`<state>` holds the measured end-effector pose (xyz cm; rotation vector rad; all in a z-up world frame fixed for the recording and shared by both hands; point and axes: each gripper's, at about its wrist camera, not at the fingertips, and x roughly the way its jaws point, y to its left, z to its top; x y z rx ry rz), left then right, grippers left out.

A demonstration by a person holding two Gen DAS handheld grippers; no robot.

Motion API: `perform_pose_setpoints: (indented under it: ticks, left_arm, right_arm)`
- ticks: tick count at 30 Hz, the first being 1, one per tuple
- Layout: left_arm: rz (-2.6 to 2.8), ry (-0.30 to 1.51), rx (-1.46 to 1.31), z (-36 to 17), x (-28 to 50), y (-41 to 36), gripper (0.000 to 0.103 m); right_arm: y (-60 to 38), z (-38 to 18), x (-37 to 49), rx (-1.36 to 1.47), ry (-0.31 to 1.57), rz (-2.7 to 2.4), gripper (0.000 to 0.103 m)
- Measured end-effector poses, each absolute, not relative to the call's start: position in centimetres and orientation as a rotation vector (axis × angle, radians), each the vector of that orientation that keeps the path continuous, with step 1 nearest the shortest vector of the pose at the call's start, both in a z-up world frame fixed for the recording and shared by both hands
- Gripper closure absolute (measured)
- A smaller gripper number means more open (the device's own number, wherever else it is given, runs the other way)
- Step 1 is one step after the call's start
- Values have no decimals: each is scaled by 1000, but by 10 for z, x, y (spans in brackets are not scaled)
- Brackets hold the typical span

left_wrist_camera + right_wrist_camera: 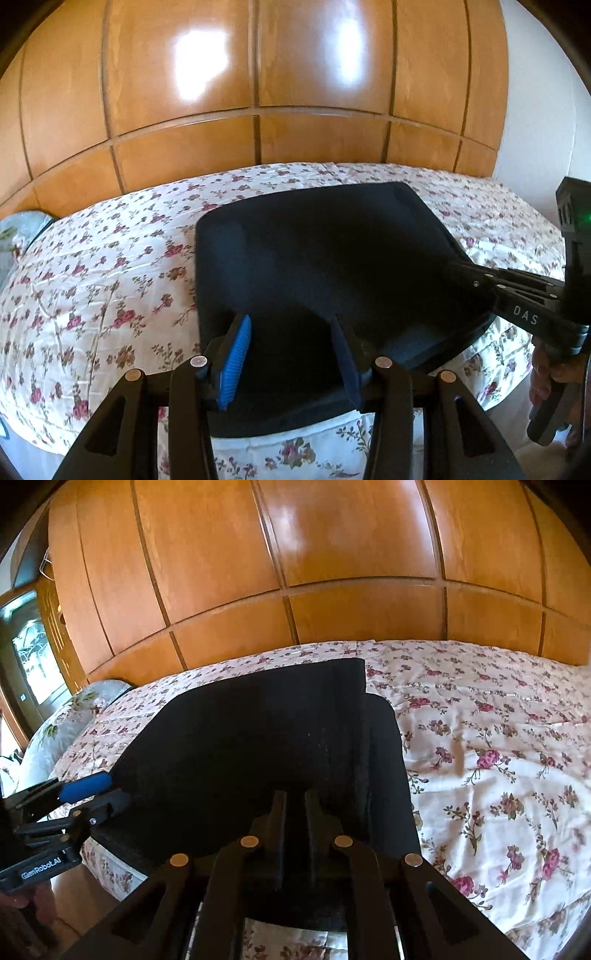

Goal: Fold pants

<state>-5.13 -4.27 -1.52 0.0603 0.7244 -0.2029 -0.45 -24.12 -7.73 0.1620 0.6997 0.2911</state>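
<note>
Soft, limp pants (332, 266) lie between left gripper's (291, 354) spread fingers; right gripper (295, 812) nearly closed, pinching the near edge.

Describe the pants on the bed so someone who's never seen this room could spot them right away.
Find the bed with the floral bedspread in front of the wooden wardrobe. Near the bed's front edge lie the pants, folded into a flat, roughly square block. They are the only plain dark thing on the light, flower-printed cloth.
</note>
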Motion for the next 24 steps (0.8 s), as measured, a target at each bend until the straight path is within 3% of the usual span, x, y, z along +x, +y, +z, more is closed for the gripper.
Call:
perform_pose_setpoints:
  ticks: [1,3,4,5,9,11,13,24]
  left_arm:
    - [-198,724,54,-15,-51,-39,57]
    - [-167,726,36,-13,-53,-29,57]
    - [-151,733,23,-13,-52,-24,57]
    - [-146,740,1,-13,-52,-18,57]
    - [-132,764,-83,-15,-45,3,47]
    - [-138,777,-130,-16,-41,11,46]
    - [-154,794,-157,-18,-38,14,45]
    - [-239,827,-202,-27,-30,14,38]
  right_arm:
    - [-242,-74,-6,172,696,297,89]
    - [-245,-68,-9,187,682,311,73]
    - [-246,-63,-12,189,665,314,58]
    - [-247,-61,-14,188,652,314,51]
    - [-247,-51,-19,164,625,297,47]
    - [-249,-52,-18,159,626,265,36]
    - [-255,-56,-16,180,638,238,31]
    - [-285,-95,1,383,795,216,20]
